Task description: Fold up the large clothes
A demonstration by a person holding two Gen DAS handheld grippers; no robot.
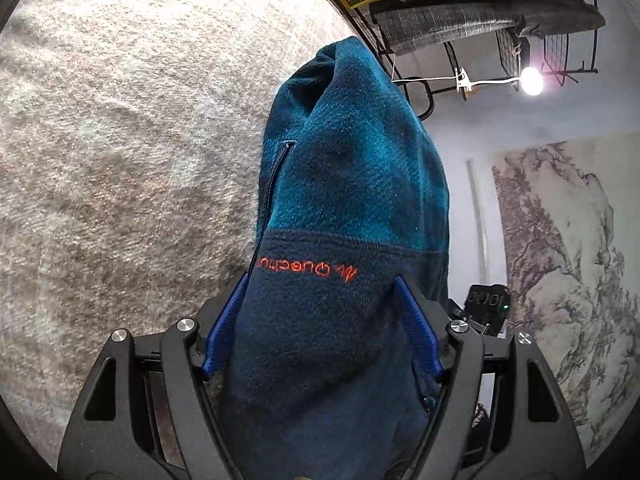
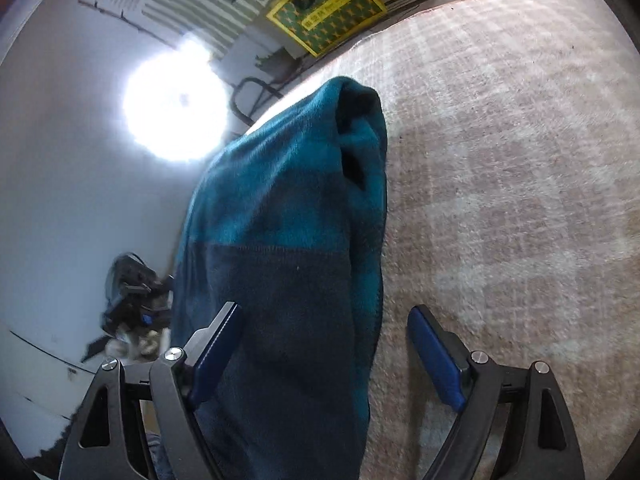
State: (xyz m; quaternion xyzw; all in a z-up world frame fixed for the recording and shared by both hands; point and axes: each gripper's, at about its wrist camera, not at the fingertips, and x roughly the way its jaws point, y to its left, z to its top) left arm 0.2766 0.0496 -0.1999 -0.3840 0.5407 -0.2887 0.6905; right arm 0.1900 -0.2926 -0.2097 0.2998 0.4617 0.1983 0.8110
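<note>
Surface: beige carpet [image 1: 120, 160] beneath me.
Left hand-held gripper [image 1: 320, 316]: my fingers clamp the blue fleece [image 1: 352, 184].
Right hand-held gripper [image 2: 324, 344]: wide, fleece draped against one finger.

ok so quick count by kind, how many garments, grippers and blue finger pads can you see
fleece jacket: 1
grippers: 2, the left gripper and the right gripper
blue finger pads: 4, two in each wrist view
total: 7

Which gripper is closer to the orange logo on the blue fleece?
Left. The orange logo sits just ahead of the left gripper; from the right gripper, only plain fleece shows, no logo.
</note>
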